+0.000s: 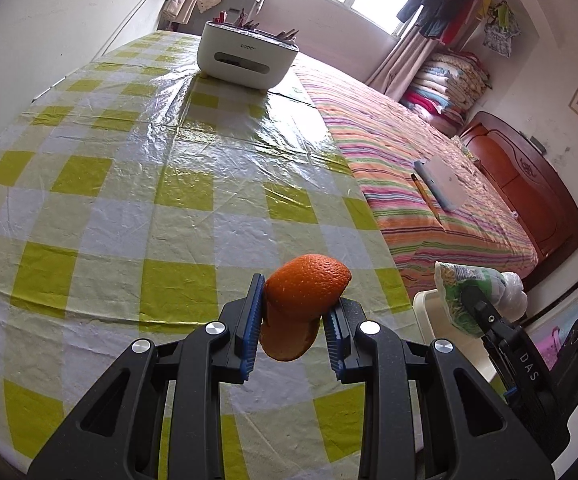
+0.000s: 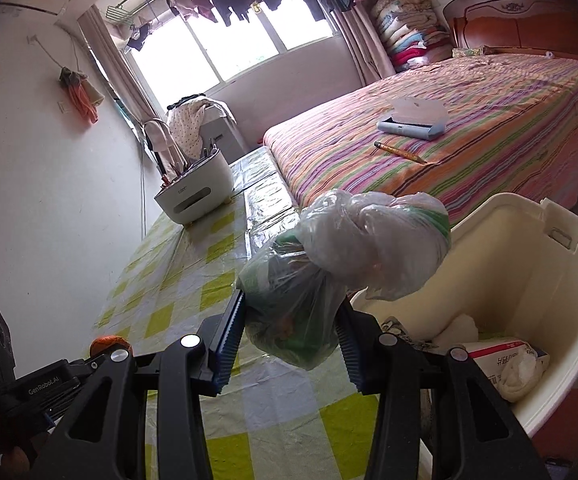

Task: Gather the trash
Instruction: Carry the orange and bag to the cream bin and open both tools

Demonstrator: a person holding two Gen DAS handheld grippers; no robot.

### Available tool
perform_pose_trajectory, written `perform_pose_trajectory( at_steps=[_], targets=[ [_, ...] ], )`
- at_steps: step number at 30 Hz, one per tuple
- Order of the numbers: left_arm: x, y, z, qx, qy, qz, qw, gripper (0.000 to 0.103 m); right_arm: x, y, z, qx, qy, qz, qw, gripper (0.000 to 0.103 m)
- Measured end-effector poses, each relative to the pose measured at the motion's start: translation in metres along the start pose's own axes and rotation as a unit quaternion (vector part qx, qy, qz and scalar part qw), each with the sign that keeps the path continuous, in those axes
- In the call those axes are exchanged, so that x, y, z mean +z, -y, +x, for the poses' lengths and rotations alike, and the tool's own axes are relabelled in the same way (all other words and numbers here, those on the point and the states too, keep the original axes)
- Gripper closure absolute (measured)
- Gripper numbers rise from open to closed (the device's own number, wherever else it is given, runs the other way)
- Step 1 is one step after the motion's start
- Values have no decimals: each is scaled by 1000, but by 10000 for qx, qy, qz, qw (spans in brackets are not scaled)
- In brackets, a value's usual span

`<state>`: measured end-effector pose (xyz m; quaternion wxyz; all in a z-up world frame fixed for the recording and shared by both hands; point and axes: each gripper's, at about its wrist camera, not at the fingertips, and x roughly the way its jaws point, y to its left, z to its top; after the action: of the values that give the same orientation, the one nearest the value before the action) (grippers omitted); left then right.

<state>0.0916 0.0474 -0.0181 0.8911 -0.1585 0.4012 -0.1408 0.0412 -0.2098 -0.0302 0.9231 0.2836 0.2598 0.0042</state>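
Observation:
My left gripper point(image 1: 291, 320) is shut on a piece of orange peel point(image 1: 305, 296) and holds it above the checked table point(image 1: 149, 184) near its right edge. My right gripper point(image 2: 291, 340) is shut on a knotted plastic bag of trash point(image 2: 329, 264), held beside the rim of a cream bin point(image 2: 529, 264) that holds white wrappers point(image 2: 509, 364). In the left wrist view the bag point(image 1: 469, 292) and right gripper show at the right, over the bin point(image 1: 429, 308). The peel point(image 2: 109, 342) shows at the right wrist view's lower left.
A white utensil holder point(image 1: 245, 54) stands at the table's far end. A bed with a striped cover point(image 1: 429, 184) runs along the table's right side, with a blue-white case point(image 1: 443, 184) and a pencil point(image 2: 401, 152) on it.

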Motion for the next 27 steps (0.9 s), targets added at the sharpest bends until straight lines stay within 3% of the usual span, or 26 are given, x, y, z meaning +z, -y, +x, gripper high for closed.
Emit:
perform_pose_trajectory(
  at_steps=[5, 9, 12, 14, 20, 27],
  targets=[
    [-4, 9, 2, 3, -26, 122, 9999, 76, 12, 18, -13, -591, 160, -22, 9981, 58],
    [-6, 17, 4, -21, -49, 198, 9998, 76, 14, 43, -10, -721, -22, 467, 9963, 58],
    [-7, 23, 8, -4, -71, 269, 9996, 76, 15, 56, -9, -691, -96, 763, 9946, 54],
    [-9, 24, 11, -8, -114, 271, 9996, 76, 15, 62, -11, -724, -85, 894, 9933, 43],
    [-13, 32, 18, -28, -210, 361, 9991, 76, 15, 71, -28, -507, 349, 1163, 9913, 40],
    [-18, 65, 31, -268, -400, 667, 9966, 76, 11, 108, -56, -181, 1085, 2302, 9669, 34]
  ],
)
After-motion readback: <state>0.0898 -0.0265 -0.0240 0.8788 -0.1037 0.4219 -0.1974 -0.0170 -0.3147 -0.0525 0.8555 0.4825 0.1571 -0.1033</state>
